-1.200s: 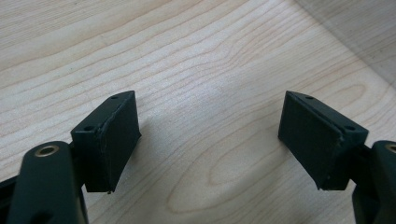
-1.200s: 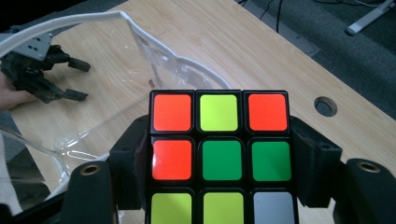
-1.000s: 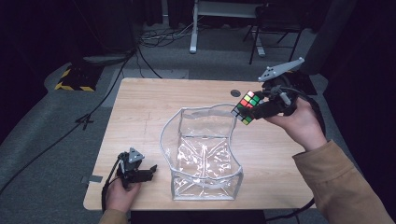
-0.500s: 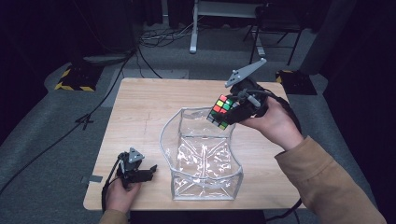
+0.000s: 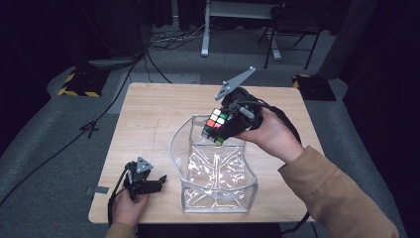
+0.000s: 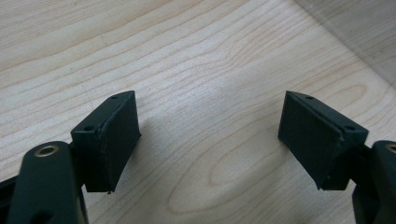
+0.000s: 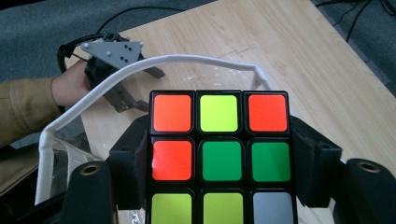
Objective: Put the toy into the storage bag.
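Dark floor and trailing cables are surrounding the pale wooden worktop (image 5: 148, 119), and on it the clear plastic bag (image 5: 216, 173) is standing open with its white rim up. You are carrying the puzzle cube (image 5: 216, 126) in your right gripper (image 5: 224, 130), and over the last second it has been travelling from out past the bag's far right corner inward, so that it is now hanging over the far rim of the bag. In the right gripper view the fingers (image 7: 314, 163) are pressing on both sides of the cube (image 7: 219, 154), grasping it firmly, with the bag's rim (image 7: 140, 70) curving just beyond it. That shift suggests you are nearing the drop: the cube is likely needing only a little more travel toward you, then lowering into the opening. Your left gripper (image 5: 146, 182) is resting on the worktop near the bag's front left corner, its fingers (image 6: 114, 140) spread wide apart and holding nothing.
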`<state>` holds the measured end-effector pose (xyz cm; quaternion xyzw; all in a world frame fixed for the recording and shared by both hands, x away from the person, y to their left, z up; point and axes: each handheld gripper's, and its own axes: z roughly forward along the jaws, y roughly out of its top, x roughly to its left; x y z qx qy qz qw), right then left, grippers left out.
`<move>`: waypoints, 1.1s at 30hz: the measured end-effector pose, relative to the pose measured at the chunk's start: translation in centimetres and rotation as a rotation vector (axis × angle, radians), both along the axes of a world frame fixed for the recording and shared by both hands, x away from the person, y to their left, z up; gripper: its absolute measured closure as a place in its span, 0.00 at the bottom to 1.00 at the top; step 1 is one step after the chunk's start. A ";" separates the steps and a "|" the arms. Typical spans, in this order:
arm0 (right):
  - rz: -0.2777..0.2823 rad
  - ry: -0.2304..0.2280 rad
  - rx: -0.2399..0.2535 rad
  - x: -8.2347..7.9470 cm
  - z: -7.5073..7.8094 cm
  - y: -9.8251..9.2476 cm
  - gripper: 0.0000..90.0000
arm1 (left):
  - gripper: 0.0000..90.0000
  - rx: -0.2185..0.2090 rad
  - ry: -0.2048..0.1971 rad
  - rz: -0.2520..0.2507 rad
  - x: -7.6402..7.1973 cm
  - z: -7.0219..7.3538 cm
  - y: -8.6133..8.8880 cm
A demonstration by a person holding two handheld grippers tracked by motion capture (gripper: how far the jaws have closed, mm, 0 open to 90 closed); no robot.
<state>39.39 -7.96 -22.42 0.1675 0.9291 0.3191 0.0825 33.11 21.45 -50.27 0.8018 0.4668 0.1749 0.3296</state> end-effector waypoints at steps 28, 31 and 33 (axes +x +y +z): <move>0.161 0.149 -0.241 -1.9 -7.0 6.7 0.38 | 0.23 0.003 -0.001 -0.001 0.0 0.0 0.0; 0.166 0.150 -0.256 -2.0 -7.4 7.0 0.38 | 0.23 0.002 -0.001 -0.002 0.0 0.0 0.0; 0.166 0.164 -0.268 -2.0 -7.8 7.2 0.38 | 0.23 0.002 -0.001 0.000 0.0 0.0 0.0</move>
